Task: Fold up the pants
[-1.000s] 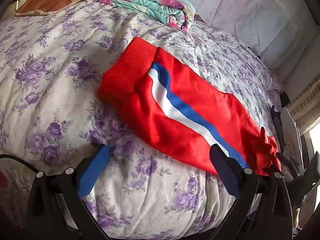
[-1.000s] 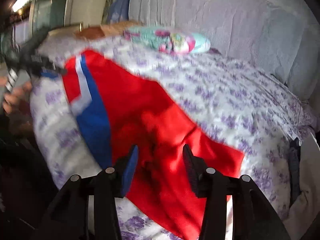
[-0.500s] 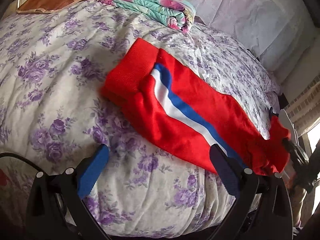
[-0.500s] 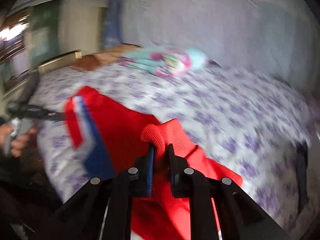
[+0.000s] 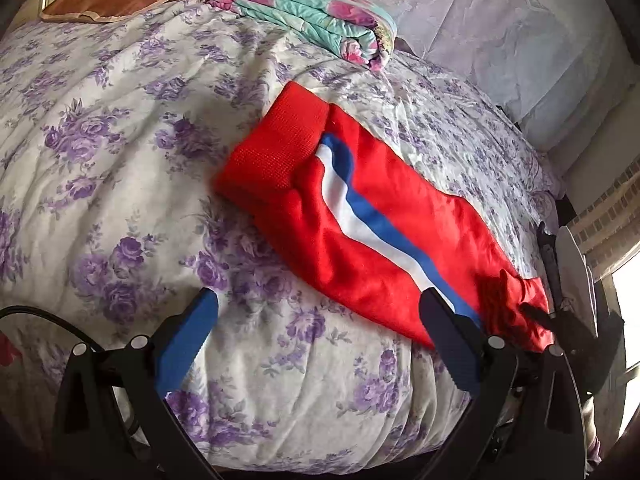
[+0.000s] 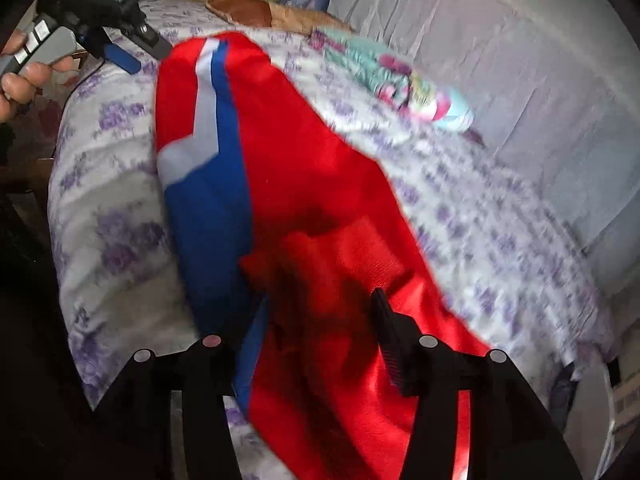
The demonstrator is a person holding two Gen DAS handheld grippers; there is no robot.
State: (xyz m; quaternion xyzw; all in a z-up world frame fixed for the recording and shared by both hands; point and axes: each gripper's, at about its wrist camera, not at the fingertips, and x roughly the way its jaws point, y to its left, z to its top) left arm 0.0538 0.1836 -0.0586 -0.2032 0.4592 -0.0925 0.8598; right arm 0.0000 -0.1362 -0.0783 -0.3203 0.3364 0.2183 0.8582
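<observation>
Pants (image 5: 372,220) lie lengthwise along the bed (image 5: 120,160), the bunched cuff end sitting between the spread fingers of the right hand-held gripper (image 6: 320,320). The left hand-held gripper (image 5: 316,320) hovers wide open, holding nothing. Pinch both cuff layers squarely before carrying them toward the waistband.

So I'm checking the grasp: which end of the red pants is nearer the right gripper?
The cuff end, bunched between the right gripper's open fingers; the ribbed waistband lies far off.
</observation>
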